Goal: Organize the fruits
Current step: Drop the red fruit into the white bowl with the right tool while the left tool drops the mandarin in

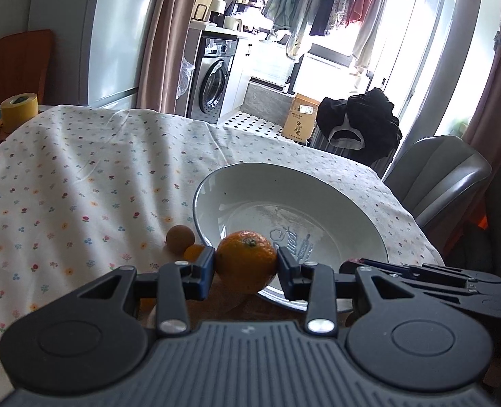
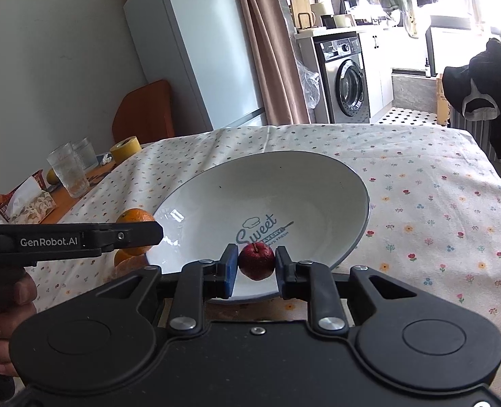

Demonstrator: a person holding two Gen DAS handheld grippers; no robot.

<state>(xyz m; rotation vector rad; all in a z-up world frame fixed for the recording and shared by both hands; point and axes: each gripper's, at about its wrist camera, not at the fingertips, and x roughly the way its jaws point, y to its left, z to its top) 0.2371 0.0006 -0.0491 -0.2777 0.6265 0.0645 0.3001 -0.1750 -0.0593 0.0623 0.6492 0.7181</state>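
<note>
Clamped between the fingers of the left gripper [image 1: 246, 264], an orange [image 1: 246, 260] hangs at the near rim of a white bowl [image 1: 250, 183] on the floral-clothed tabletop [image 1: 80, 176]. At its 9 o'clock, two smaller fruits [image 1: 180, 239] rest on the cloth. Over the bowl's 6 o'clock edge, the right gripper [image 2: 256, 262] pinches a dark red fruit [image 2: 256, 260].

The inside of the white bowl [image 2: 318, 183] is left open, with nothing lying in it. Its left rim is crowded by small fruits [image 1: 180, 239] on the tablecloth [image 1: 80, 169], and the left gripper [image 2: 128, 235] is held there too. To the right of the bowl, bare cloth is offered. Glasses [image 2: 69, 169] and a tape roll [image 2: 124, 147] are kept well apart at the far left edge
</note>
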